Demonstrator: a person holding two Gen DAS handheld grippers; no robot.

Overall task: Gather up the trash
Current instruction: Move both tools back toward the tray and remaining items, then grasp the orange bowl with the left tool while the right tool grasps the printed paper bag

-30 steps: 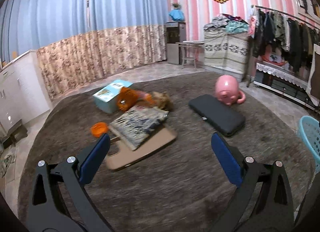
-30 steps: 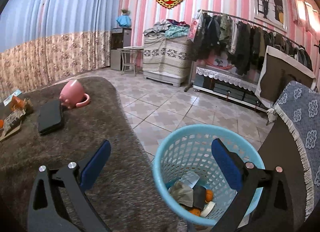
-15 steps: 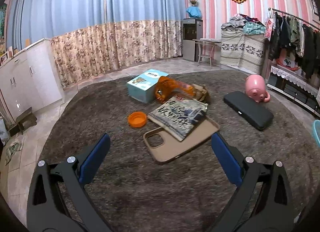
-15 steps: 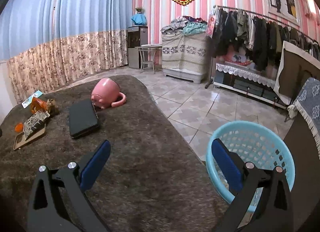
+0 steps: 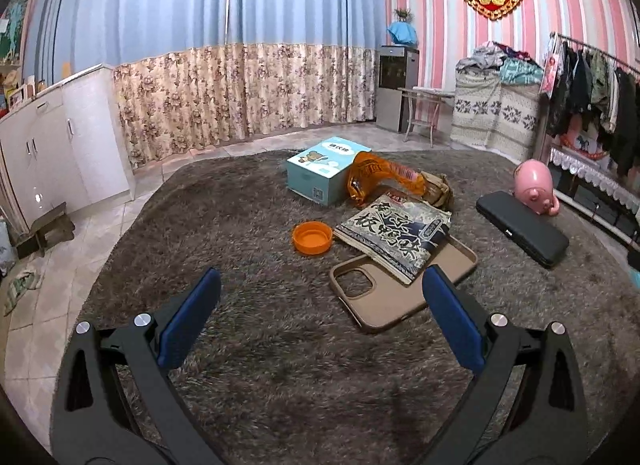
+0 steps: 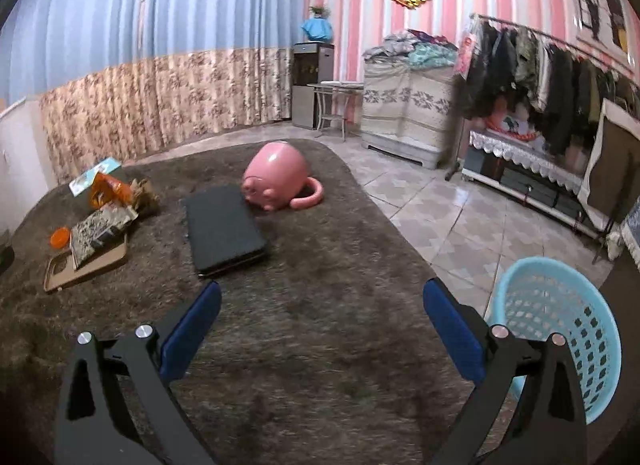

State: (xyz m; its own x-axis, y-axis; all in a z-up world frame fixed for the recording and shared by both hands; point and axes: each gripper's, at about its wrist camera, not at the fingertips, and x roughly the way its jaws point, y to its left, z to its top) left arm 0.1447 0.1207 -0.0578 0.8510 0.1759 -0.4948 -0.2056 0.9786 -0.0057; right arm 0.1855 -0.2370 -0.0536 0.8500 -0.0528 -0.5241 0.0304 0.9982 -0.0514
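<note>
Both tools are hovering low over the brown shag rug [image 5: 248, 225], nothing in either. The left gripper [image 5: 320, 313] is standing with its blue pads spread wide and empty; the right gripper [image 6: 320, 315] is likewise gaping, holding nothing, with the light blue basket [image 6: 560, 305] sitting just beyond its right finger, at the rug's edge on the tile. Nearest ahead of the left tool, a tan phone case [image 5: 400, 285] is lying flat, with a printed snack bag [image 5: 396, 233] resting partly on top of it and an orange cap [image 5: 312, 237] lying just beside the bag, apart from the case. Farther on, a crumpled orange wrapper [image 5: 380, 181] is leaning against a light blue carton [image 5: 320, 177], and a brownish crumpled scrap [image 5: 436, 189] is sitting next to it. Off to the right, a black flat case [image 5: 524, 227] and a pink pig mug [image 5: 536, 185] are lying on the rug; probably not trash. Judgement: the step in hand is approach and selection of the next piece. The next move is calling for lowering the left tool onto the snack bag or cap, closing on a thin edge without dragging the phone case, then carrying to the basket.
</note>
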